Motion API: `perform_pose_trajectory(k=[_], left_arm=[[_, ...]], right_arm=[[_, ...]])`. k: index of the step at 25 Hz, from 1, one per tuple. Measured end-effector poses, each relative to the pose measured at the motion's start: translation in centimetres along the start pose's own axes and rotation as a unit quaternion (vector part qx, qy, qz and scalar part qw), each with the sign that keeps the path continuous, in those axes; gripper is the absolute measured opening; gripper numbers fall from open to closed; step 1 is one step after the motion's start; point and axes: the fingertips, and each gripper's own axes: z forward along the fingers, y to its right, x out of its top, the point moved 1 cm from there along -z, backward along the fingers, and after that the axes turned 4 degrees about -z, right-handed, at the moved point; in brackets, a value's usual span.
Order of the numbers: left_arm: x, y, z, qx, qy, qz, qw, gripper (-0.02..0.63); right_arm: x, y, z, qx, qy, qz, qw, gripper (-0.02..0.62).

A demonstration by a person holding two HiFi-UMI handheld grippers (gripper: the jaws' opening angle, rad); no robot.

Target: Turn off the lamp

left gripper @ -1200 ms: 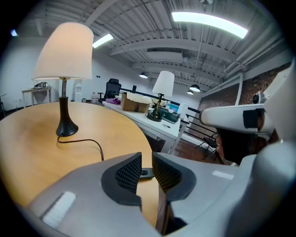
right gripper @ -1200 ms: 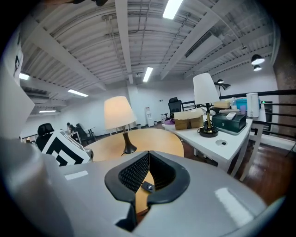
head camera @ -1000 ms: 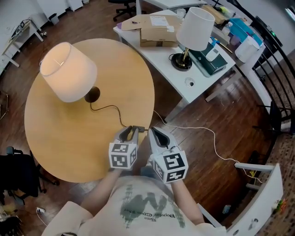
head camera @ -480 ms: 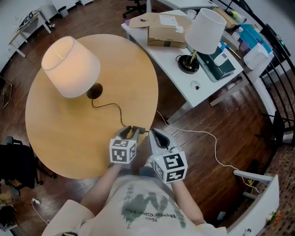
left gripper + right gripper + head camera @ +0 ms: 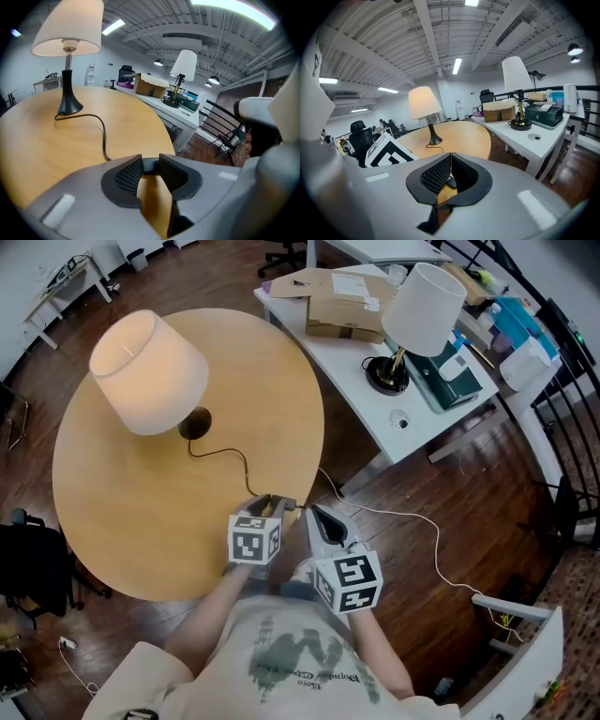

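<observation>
Two lamps counted: one lit lamp (image 5: 150,371) at ten o'clock on the round wooden surface (image 5: 112,521), one unlit lamp (image 5: 422,306) at one o'clock on the white surface (image 5: 375,418) beyond. One black cord (image 5: 225,457) from the lit lamp's base, trailing toward five o'clock and reaching one small dark switch (image 5: 150,166) near the six o'clock edge of the round surface. Two claws, side by side at that edge. Left claw (image 5: 267,502) tilted downward, opening and spread wide, with the switch right at twelve o'clock of its tips and lying in the gap between them, long axis apparently nine to three across the opening; no clear squeeze on it. Right claw (image 5: 450,155) pressed together at the tips, pinching nothing, just at three o'clock of the left one. Judged nearer to the switch: the left claw, so probably a press or pinch from there, straight ahead at twelve o'clock. Not yet switched off, to judge by the glowing shade.
</observation>
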Motion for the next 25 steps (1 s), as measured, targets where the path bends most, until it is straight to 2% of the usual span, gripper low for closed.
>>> perform_pose_trajectory(k=[5,8,9,11,18,25], left_arm=[[0.26,0.1,0.28,-0.002,-0.017,-0.013,0.9998,0.112],[0.27,0.02,0.41,0.004,-0.017,-0.009,0.9998,0.112],[0.21,-0.07,0.47,0.008,-0.018,-0.005,0.9998,0.08],[0.12,-0.17,0.52,0.011,-0.018,-0.005,0.9998,0.08],[0.12,-0.27,0.58,0.016,-0.006,-0.02,0.9997,0.08],[0.43,-0.13,0.17,0.034,-0.002,-0.013,0.9993,0.081]], right_arm=[[-0.11,0.39,-0.07,0.001,-0.003,0.001,1.0,0.002],[-0.18,0.53,0.01,0.004,-0.003,0.001,1.0,0.002],[-0.2,0.56,0.07,0.005,-0.004,0.001,1.0,0.002],[-0.25,0.55,0.18,0.008,-0.004,0.001,1.0,0.002],[-0.36,0.49,0.41,0.022,-0.006,0.001,1.0,0.002],[-0.35,0.83,0.45,0.04,-0.007,0.013,0.999,0.002]])
